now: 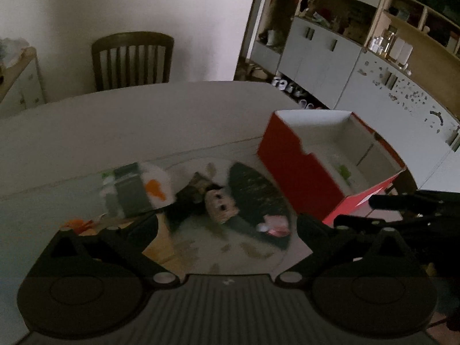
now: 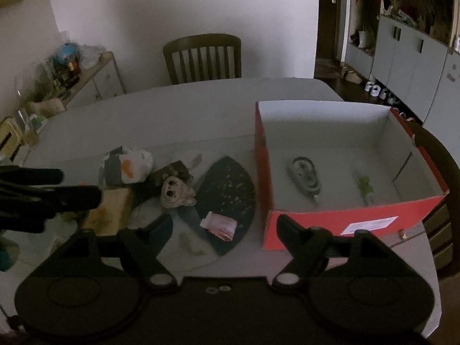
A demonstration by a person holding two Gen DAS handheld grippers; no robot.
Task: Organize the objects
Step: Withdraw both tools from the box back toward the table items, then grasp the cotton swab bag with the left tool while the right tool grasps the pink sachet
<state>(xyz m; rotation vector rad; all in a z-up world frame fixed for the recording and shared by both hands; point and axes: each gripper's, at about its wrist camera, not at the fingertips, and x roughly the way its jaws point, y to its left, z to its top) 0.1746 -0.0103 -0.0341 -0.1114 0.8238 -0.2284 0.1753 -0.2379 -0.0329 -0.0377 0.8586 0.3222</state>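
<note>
While both hand-held grippers, left [image 1: 227, 221] and right [image 2: 222, 224], hang released, empty | plush toy [image 2: 176, 191] lies on desk [image 2: 172, 109], left of red box [image 2: 330, 221] | likely soft, light: pinch its head.

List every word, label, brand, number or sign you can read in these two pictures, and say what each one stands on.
None can be read.
White label on the near wall of the red box: print too small and blurred.
Small pink packet on the dark fan-shaped piece: any print is blurred.
Small mark on the left gripper's body: not legible.
</note>
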